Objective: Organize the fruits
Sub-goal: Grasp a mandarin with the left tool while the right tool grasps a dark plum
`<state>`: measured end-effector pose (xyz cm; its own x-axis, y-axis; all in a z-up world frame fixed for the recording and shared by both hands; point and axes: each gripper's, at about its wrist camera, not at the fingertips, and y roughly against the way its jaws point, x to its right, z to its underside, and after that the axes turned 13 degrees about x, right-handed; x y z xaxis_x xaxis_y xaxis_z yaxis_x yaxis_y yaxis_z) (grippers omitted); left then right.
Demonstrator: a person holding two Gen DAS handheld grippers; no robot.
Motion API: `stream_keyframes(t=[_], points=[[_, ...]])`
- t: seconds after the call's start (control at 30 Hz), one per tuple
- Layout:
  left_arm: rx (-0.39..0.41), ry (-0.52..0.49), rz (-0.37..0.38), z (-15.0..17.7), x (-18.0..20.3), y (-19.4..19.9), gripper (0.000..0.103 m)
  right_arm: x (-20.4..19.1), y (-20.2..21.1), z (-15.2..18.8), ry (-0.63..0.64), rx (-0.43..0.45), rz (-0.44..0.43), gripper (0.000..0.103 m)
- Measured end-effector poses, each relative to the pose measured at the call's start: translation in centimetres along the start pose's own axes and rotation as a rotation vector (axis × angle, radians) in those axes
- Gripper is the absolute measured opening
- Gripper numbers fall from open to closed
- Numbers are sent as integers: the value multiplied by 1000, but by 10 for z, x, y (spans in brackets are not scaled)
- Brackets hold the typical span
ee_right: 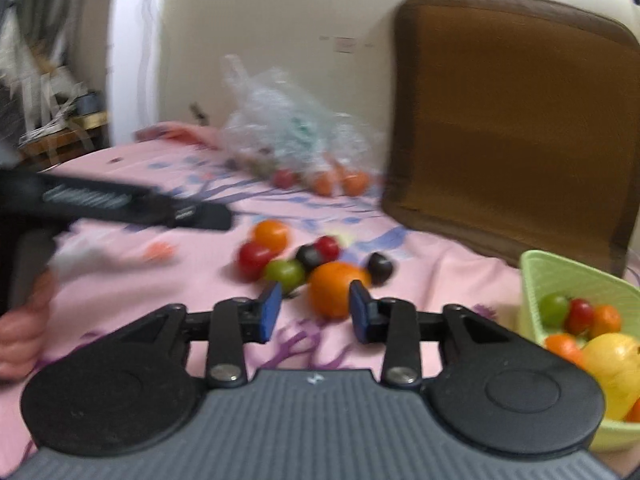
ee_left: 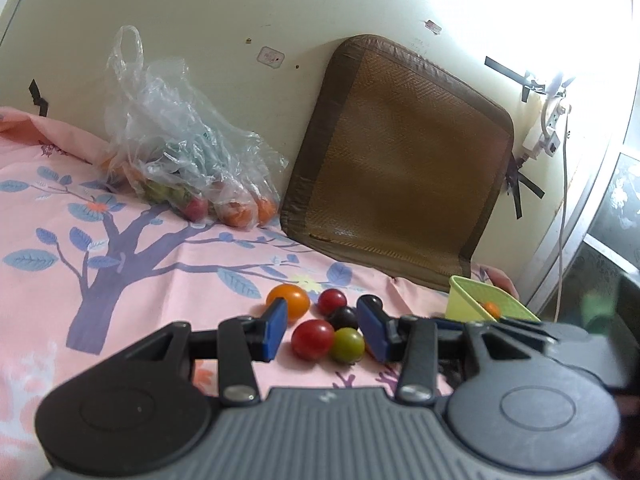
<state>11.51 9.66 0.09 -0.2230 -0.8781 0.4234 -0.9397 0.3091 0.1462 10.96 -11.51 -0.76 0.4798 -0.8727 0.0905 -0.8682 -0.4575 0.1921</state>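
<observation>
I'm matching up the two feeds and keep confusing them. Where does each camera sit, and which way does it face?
Left wrist: sits on the left gripper, looking along its open blue fingers at small tomatoes on the pink floral bedsheet; the right gripper pokes in at right.
Right wrist: sits on the right gripper, facing a round orange fruit; the left gripper and a hand show at left.
Shared: the clear plastic bag, brown woven cushion, light green basket.

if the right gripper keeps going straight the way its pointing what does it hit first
Most likely the orange lying on the pink bedsheet: it sits just ahead of the right gripper, between its open pads, though blur leaves depth unclear.
</observation>
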Motion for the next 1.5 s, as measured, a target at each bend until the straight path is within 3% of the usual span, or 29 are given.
stream_keyframes(t=[0.13, 0.2, 0.37, 0.47, 0.53, 0.63, 0.73, 0.8, 0.87, 1.07, 1.13, 1.2, 1.37, 1.5], points=[[9, -13, 10, 0, 2, 2, 40, 0, -29, 3, 38, -72, 0, 50], [11, -18, 14, 0, 2, 2, 40, -5, -31, 4, 97, -63, 5, 42], [8, -19, 61, 0, 4, 4, 40, -19, 12, 7, 72, -3, -61, 42], [-17, -24, 107, 1, 7, 2, 45, -31, 29, 18, 75, -42, -140, 44], [-31, -32, 132, 2, 10, 2, 45, -33, 31, 24, 94, -62, -146, 46], [-54, -36, 158, 5, 16, 4, 45, -6, 37, 19, -49, -46, -183, 48], [-77, -90, 173, 11, 32, 6, 45, 33, 39, 11, -241, 2, -113, 47], [-91, -181, 172, 17, 49, 6, 51, 48, 33, 6, -279, 4, -36, 47], [-101, -258, 167, 23, 65, 6, 53, 48, 22, 3, -249, -10, -1, 41], [-179, -390, 95, 37, 86, -4, 49, 29, -16, 6, -112, -89, 25, 41], [-219, -376, 85, 38, 84, -9, 42, 30, -24, 13, -87, -122, 64, 40], [-225, -357, 93, 38, 81, -10, 42, 37, -18, 16, -125, -120, 62, 29], [-209, -337, 116, 37, 80, -6, 41, 40, 23, 23, -165, -82, 48, 29], [-236, -167, 204, 35, 82, -12, 41, 50, 73, 34, -231, -5, 63, 29]])
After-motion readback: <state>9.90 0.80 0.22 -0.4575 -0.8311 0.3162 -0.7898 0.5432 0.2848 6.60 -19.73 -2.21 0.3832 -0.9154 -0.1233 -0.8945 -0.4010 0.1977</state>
